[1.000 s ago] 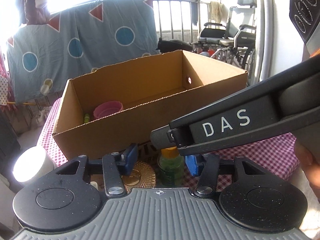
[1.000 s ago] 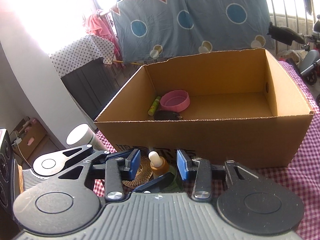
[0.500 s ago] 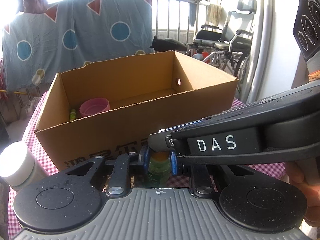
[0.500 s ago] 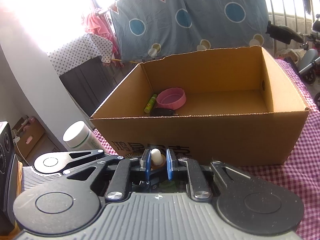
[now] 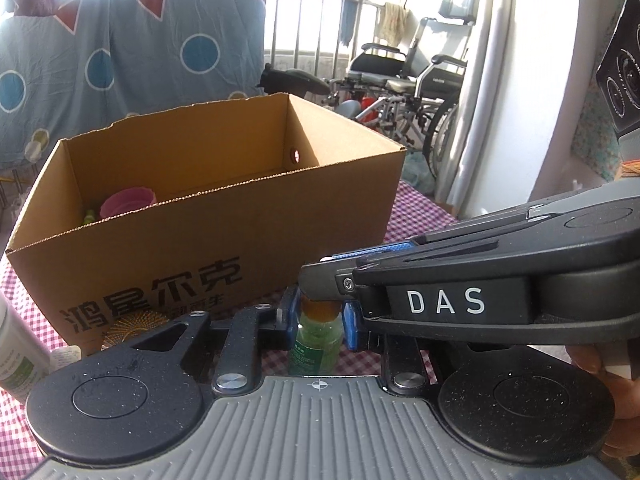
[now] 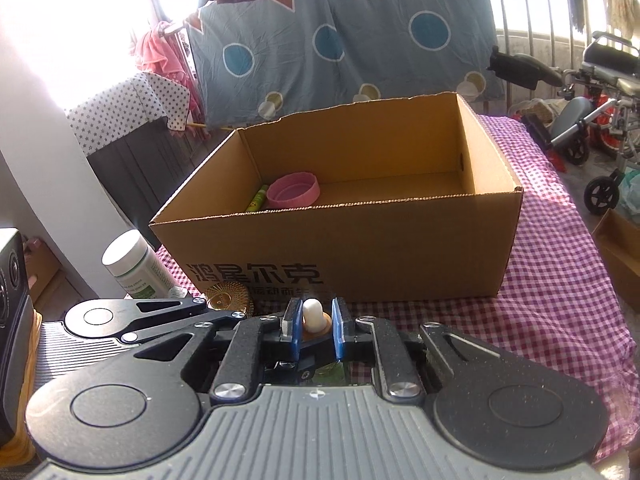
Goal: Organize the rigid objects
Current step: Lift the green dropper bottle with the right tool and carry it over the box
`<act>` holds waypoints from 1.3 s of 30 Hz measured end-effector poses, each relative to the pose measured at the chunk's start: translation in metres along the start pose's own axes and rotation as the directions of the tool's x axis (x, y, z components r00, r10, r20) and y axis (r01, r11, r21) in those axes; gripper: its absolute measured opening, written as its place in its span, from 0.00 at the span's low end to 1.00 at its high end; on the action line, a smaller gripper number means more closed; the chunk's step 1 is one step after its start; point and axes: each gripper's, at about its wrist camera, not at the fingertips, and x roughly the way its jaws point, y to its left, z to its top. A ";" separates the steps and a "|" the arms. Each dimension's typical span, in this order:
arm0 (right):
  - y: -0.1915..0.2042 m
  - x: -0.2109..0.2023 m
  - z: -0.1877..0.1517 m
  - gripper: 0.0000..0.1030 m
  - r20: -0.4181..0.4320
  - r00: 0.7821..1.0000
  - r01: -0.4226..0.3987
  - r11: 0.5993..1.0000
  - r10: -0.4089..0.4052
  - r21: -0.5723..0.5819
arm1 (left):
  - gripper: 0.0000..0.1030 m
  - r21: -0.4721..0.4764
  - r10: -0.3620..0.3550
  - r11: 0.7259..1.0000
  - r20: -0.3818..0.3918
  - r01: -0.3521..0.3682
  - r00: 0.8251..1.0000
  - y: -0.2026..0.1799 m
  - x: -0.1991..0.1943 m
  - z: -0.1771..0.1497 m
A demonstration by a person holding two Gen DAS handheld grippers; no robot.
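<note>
A small green bottle (image 5: 316, 346) with an orange collar and a white dropper bulb (image 6: 314, 315) stands over the checked cloth, in front of the cardboard box (image 5: 248, 232). My left gripper (image 5: 318, 314) is shut on the bottle's green body just under the collar. Coming in from the right above it, my right gripper (image 5: 320, 278) covers the bottle's top. In the right wrist view, the right gripper (image 6: 314, 322) is shut on the orange collar, with the bulb standing up between its blue pads.
The box (image 6: 400, 248) holds a pink bowl (image 6: 294, 190) and a green tube (image 6: 256, 200) at its left end. A white jar (image 6: 134, 266) and a gold coaster (image 6: 228, 299) sit left of the bottle. A wheelchair (image 5: 416, 80) stands beyond the table.
Both grippers went from open around the bottle to shut on it. Both views have since shifted a little sideways along the front of the box.
</note>
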 end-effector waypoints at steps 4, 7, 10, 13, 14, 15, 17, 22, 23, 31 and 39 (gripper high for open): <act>0.001 0.000 0.000 0.16 0.005 1.000 0.004 1.000 -0.004 0.006 | 0.33 0.041 0.007 0.999 -0.001 -0.007 1.000 -0.001 0.005 -0.004; -0.001 0.000 -0.001 0.16 0.004 1.000 0.004 1.000 -0.004 0.016 | 0.34 0.045 0.003 0.999 -0.036 -0.001 0.999 -0.002 0.015 -0.008; -0.003 -0.001 -0.001 0.16 0.004 1.000 0.000 1.000 0.000 0.022 | 0.34 0.044 0.004 0.999 -0.049 -0.001 0.999 -0.002 0.021 -0.013; -0.002 -0.001 0.000 0.18 -0.001 1.000 -0.007 1.000 0.007 0.017 | 0.33 0.059 0.012 0.998 -0.040 -0.010 0.999 -0.005 0.019 -0.016; -0.001 -0.001 0.000 0.18 -0.005 1.000 -0.009 1.000 0.009 0.014 | 0.32 0.060 0.014 0.998 -0.038 -0.012 0.999 -0.005 0.019 -0.016; -0.001 0.001 0.001 0.18 -0.012 1.000 -0.010 1.000 0.011 0.014 | 0.32 0.060 0.015 0.998 -0.036 -0.013 0.999 -0.005 0.018 -0.016; -0.001 0.004 0.002 0.19 -0.016 1.000 -0.013 1.000 0.013 0.018 | 0.32 0.055 0.017 0.998 -0.034 -0.015 0.999 -0.004 0.018 -0.017; 0.001 0.011 0.000 0.22 -0.033 0.999 -0.005 1.000 0.006 0.025 | 0.32 0.054 0.016 0.998 -0.028 -0.015 0.999 -0.002 0.017 -0.017; 0.001 0.012 -0.001 0.23 -0.033 0.999 -0.006 1.000 0.007 0.030 | 0.31 0.056 0.017 0.998 -0.028 -0.016 0.999 -0.003 0.017 -0.016; 0.000 0.004 -0.001 0.23 -0.012 1.000 -0.013 0.999 0.013 0.039 | 0.31 0.065 0.021 0.998 -0.017 -0.020 1.000 -0.009 0.011 -0.016; 0.020 -0.032 0.029 0.22 0.097 0.994 -0.047 0.996 0.054 -0.073 | 0.31 0.097 0.041 0.994 0.078 -0.049 0.996 -0.009 -0.024 0.017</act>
